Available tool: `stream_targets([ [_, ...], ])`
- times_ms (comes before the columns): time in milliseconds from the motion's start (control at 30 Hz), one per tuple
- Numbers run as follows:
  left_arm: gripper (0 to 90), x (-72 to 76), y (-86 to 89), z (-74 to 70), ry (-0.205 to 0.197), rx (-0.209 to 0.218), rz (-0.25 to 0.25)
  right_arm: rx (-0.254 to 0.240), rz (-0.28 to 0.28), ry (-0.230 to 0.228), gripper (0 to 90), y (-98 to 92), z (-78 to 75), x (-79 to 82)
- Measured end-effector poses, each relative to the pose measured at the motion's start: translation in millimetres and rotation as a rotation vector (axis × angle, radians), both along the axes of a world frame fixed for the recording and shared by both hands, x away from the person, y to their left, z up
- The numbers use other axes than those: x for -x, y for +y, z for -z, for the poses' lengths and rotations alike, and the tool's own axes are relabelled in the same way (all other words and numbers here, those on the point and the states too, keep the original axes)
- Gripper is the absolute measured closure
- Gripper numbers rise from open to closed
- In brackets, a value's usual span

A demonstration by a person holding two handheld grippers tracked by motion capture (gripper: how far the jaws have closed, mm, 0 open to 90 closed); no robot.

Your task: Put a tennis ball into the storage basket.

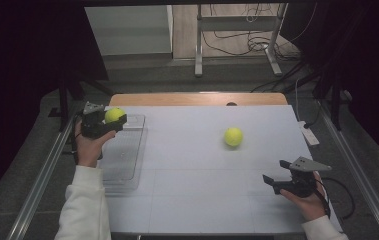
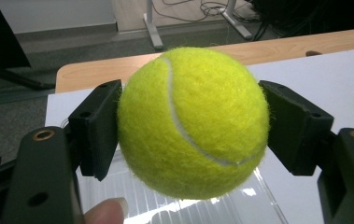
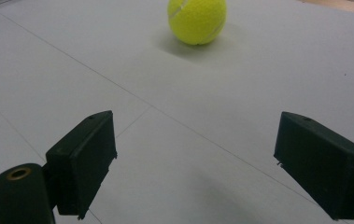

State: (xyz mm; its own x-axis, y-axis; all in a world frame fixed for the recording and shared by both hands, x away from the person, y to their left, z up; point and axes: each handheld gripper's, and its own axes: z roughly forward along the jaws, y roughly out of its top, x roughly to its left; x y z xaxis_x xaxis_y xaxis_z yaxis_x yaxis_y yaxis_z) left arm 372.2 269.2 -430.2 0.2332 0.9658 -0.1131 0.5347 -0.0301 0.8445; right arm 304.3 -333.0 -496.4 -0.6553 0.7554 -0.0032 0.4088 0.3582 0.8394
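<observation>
Desk [image 1: 197, 200] surface, covered in white sheeting, carried everything in reach, probably to give a plain ground for the balls. Along its left edge lay a clear plastic tray [image 1: 122, 165], ribbed inside and empty, which looked like the place meant to receive them. Above the tray's far end the left gripper [image 1: 108, 119] hovered, its fingers [image 2: 95, 128] pinching a yellow tennis ball [image 2: 191, 121] from both sides, the ball bulging between them; that hold suggested it was about to be set down in the tray. A second tennis ball [image 1: 233, 136] sat loose on the sheet, well apart from the tray. The right gripper [image 1: 276, 172] rested low near the desk's right front, fingers [image 3: 83, 158] spread wide and pointed toward that ball, apparently ready to fetch it. No brand name or other writing could be read on either ball.
</observation>
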Motion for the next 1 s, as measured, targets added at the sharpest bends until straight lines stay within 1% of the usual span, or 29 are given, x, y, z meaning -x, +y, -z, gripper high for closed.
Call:
stream_targets([
  [433, 26.9, -7.0, 5.6, 7.8, 0.030, -0.003, -0.016, 0.005, -0.001, 0.001, 13.0, 0.5, 0.7, -0.4],
  [1000, 26.9, -15.2, 8.2, 18.4, 0.087, -0.019, -0.028, 0.007, -0.001, 0.002, 13.0, 0.6, 1.0, -0.6],
])
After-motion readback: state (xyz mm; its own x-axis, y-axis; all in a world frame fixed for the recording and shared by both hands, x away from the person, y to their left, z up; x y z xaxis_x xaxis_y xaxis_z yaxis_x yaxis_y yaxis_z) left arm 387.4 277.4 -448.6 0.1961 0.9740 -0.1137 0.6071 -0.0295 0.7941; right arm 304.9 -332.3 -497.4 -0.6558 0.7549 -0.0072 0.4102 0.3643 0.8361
